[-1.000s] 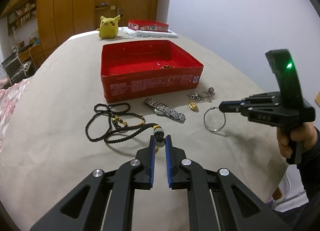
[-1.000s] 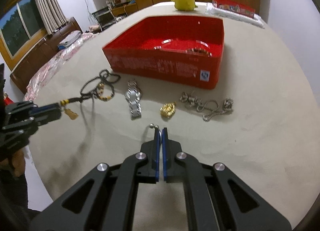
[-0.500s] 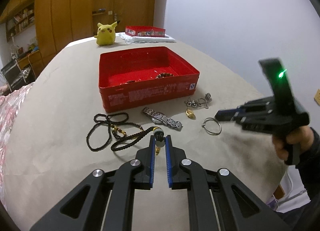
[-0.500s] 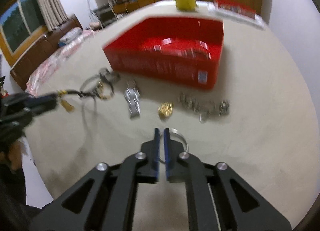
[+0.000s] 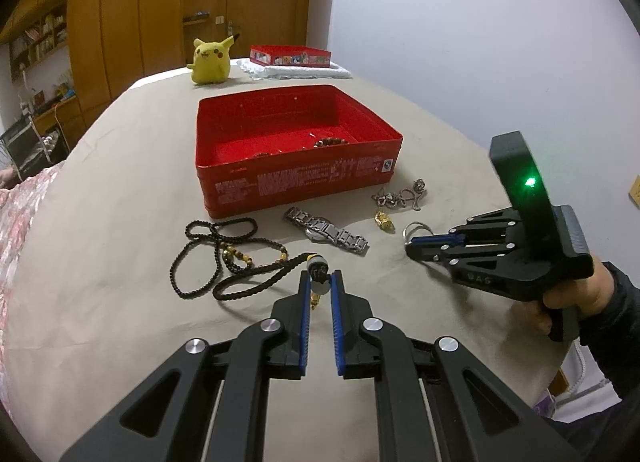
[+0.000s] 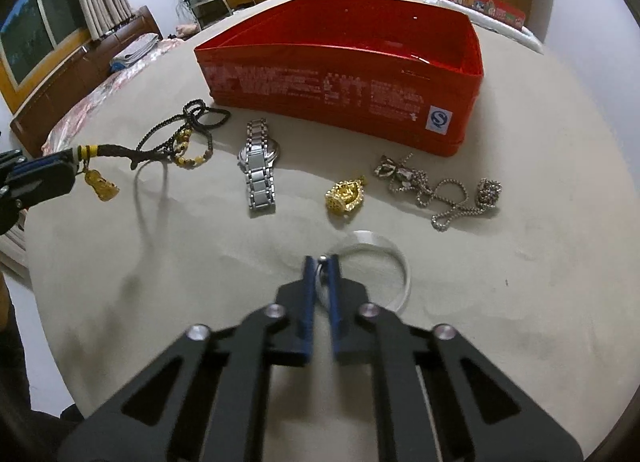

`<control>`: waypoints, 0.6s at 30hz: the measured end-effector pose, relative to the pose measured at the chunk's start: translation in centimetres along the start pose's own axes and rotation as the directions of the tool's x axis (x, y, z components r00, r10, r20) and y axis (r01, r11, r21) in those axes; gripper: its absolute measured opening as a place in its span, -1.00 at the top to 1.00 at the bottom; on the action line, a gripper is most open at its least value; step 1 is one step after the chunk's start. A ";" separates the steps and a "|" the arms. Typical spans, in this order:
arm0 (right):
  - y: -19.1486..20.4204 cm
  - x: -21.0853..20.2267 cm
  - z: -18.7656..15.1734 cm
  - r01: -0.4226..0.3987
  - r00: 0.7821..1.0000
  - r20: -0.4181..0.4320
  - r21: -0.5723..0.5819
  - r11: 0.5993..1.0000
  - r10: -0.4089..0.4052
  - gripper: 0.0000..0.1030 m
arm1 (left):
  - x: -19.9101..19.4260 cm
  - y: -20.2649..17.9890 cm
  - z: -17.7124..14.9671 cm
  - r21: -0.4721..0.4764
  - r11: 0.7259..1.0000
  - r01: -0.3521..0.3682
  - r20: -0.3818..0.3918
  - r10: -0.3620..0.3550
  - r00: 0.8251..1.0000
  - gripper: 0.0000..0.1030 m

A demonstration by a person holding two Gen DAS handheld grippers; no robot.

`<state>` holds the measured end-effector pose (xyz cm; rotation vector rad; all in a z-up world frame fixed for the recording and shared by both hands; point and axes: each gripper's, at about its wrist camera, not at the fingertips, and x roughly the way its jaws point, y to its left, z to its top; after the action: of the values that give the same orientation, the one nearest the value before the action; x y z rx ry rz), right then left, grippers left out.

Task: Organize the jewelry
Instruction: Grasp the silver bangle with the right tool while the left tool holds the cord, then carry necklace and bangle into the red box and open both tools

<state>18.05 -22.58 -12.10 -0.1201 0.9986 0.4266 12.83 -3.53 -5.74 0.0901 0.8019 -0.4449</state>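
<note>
A beige table (image 5: 100,190) is seen with a red tin (image 5: 296,178) at its middle; beaded bracelets lie inside. The knotted end of a black bead necklace (image 5: 216,258) is pinched by the left gripper (image 5: 320,288), a gold charm (image 6: 100,184) hanging below; the rest lies coiled before the tin. A silver bangle (image 6: 376,262) flat on the table is straddled by the right gripper (image 6: 320,274), whose fingers are slightly parted around its near rim. Between bangle and tin lie a watch (image 6: 260,166), a gold pendant (image 6: 346,198) and a silver chain (image 6: 440,190). A yellow plush (image 5: 210,60) and a small box (image 5: 290,56) stand beyond.
</note>
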 end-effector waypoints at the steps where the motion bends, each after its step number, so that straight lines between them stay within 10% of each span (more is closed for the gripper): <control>1: -0.1 -0.5 -0.1 -0.003 1.000 0.009 0.004 1.000 0.003 0.94 | 0.0 0.0 0.0 0.000 1.000 0.000 -0.001 0.000 1.000 0.82; 18: 0.9 -7.5 1.5 -0.033 0.990 0.138 -0.015 0.999 0.034 0.95 | -1.3 -0.4 1.0 0.019 1.000 -0.006 0.032 0.006 0.999 0.82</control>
<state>15.40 -23.47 -4.96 -0.0843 0.8623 0.4661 12.49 -3.68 -4.09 0.1027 0.7659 -0.4475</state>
